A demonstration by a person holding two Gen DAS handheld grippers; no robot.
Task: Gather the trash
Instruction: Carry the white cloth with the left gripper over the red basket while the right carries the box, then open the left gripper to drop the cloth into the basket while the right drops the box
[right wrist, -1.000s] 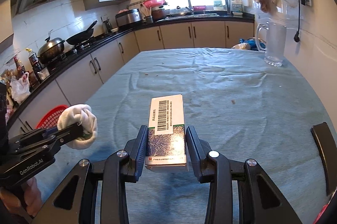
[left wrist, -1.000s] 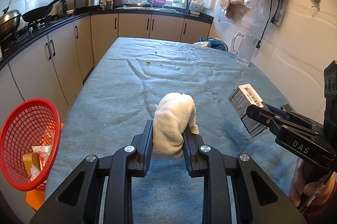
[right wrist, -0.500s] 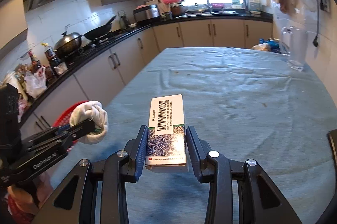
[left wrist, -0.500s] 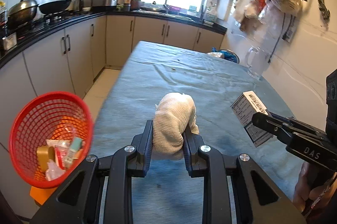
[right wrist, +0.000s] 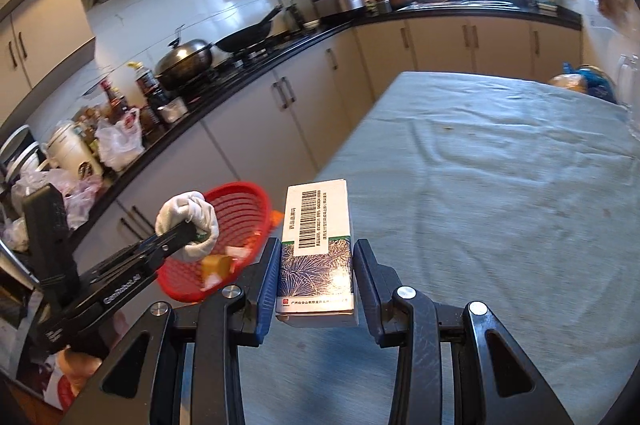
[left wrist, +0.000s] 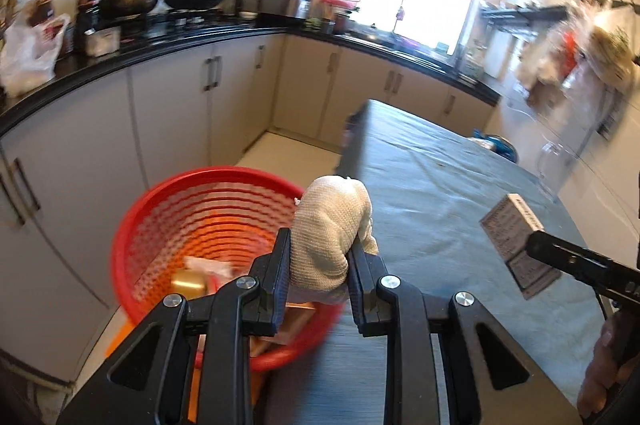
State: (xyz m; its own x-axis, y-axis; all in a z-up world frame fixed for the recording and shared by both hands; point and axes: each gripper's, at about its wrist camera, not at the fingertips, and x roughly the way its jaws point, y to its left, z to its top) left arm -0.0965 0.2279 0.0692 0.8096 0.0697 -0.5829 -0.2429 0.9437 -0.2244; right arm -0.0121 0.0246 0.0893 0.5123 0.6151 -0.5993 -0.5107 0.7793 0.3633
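Observation:
My left gripper [left wrist: 318,267] is shut on a crumpled white cloth wad [left wrist: 326,225] and holds it over the near rim of the red mesh trash basket [left wrist: 168,221], beside the table's left edge. The basket holds several scraps. In the right wrist view the left gripper [right wrist: 188,225] and its wad [right wrist: 188,221] hang in front of the basket [right wrist: 240,209]. My right gripper [right wrist: 316,265] is shut on a white and blue carton with a barcode [right wrist: 316,245], above the table. The carton [left wrist: 516,245] shows at the right of the left wrist view.
The table [right wrist: 500,205] has a blue-grey cloth over it. A clear glass pitcher [left wrist: 556,165] stands at its far right by the wall. Kitchen cabinets and a black counter [left wrist: 168,45] with pots run along the left, across a narrow aisle.
Both grippers have swung left, off the table's middle toward its left edge. The red basket has come from the far left to right under the left gripper's wad.

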